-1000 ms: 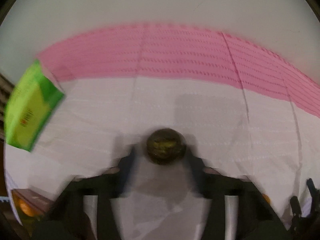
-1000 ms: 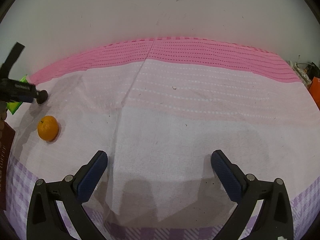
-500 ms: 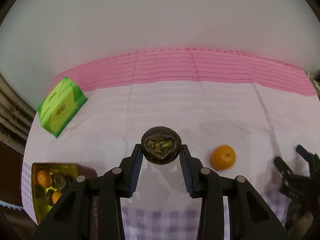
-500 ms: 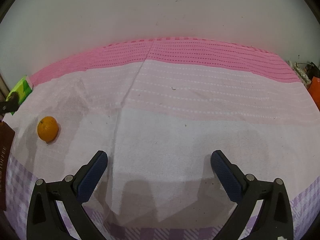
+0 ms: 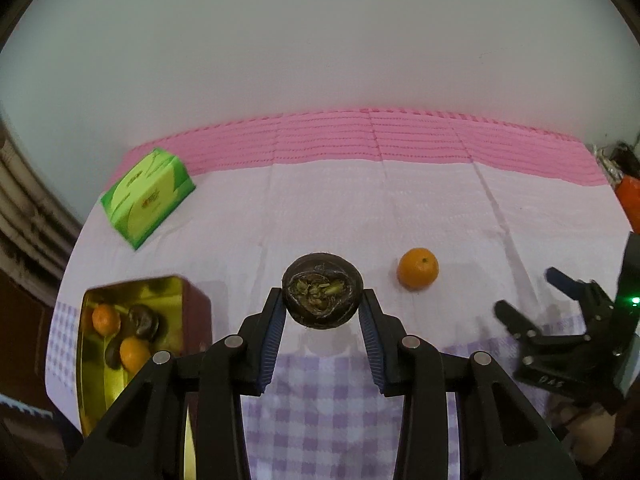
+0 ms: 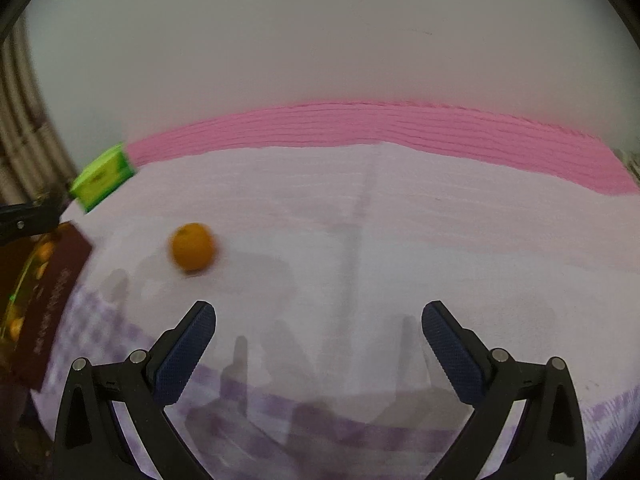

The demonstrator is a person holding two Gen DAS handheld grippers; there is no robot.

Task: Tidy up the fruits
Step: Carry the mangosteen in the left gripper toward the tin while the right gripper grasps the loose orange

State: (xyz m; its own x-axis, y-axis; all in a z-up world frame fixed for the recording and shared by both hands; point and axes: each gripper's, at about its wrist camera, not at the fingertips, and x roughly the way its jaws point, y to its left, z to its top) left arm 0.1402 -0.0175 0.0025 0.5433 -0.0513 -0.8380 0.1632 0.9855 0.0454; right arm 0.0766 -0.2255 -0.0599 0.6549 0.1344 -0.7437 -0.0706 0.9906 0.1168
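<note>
My left gripper [image 5: 322, 312] is shut on a dark brown round fruit [image 5: 322, 295] with a greenish top, held above the cloth. To its left a gold-lined tin box [image 5: 94, 360] holds oranges and dark fruits. A loose orange [image 5: 417, 268] lies on the white cloth to the right of the held fruit. In the right wrist view the same orange [image 6: 193, 246] sits ahead and to the left of my right gripper [image 6: 319, 330], which is open with nothing between its fingers. The right gripper [image 5: 532, 300] also shows at the right edge of the left wrist view.
A green tissue pack [image 5: 146, 197] lies at the back left near the pink stripe of the cloth [image 5: 400, 136]. The tin's dark red side [image 6: 52, 304] stands at the left of the right wrist view. An orange object [image 5: 630, 200] sits at the far right edge.
My left gripper has risen and drawn back with the dark fruit, bringing the tin box and the loose orange into view. The right gripper has swung left, so the orange sits nearer its fingers.
</note>
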